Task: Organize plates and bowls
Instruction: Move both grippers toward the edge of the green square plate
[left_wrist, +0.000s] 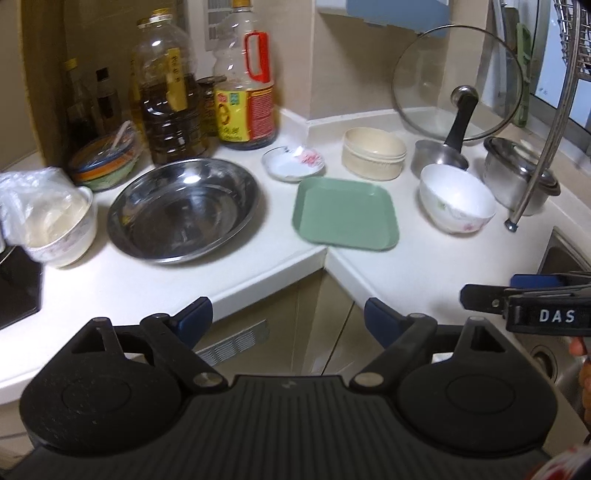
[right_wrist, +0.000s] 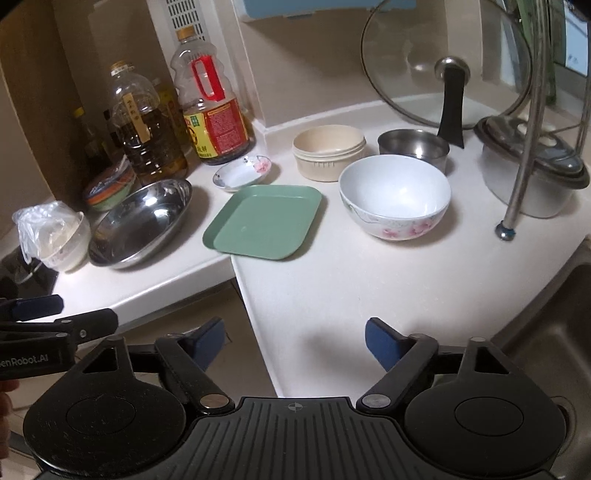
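A green square plate (left_wrist: 345, 214) (right_wrist: 264, 221) lies at the counter's inner corner. A white flowered bowl (left_wrist: 456, 199) (right_wrist: 395, 195) stands right of it. A small flowered dish (left_wrist: 293, 162) (right_wrist: 242, 173) and a cream round bowl (left_wrist: 373, 153) (right_wrist: 328, 151) sit behind. A large steel basin (left_wrist: 184, 208) (right_wrist: 142, 221) lies to the left. My left gripper (left_wrist: 288, 321) is open and empty, off the counter's front edge. My right gripper (right_wrist: 295, 341) is open and empty, over the front of the counter, short of the bowl.
Oil and sauce bottles (left_wrist: 245, 81) stand at the back left with a stack of coloured bowls (left_wrist: 105, 162) and a plastic-covered bowl (left_wrist: 59, 225). A glass lid (left_wrist: 458, 81), small steel pot (left_wrist: 439, 157), lidded steel pot (right_wrist: 532, 166) and rack leg (right_wrist: 517, 177) crowd the right. A sink (right_wrist: 554, 332) lies at the far right.
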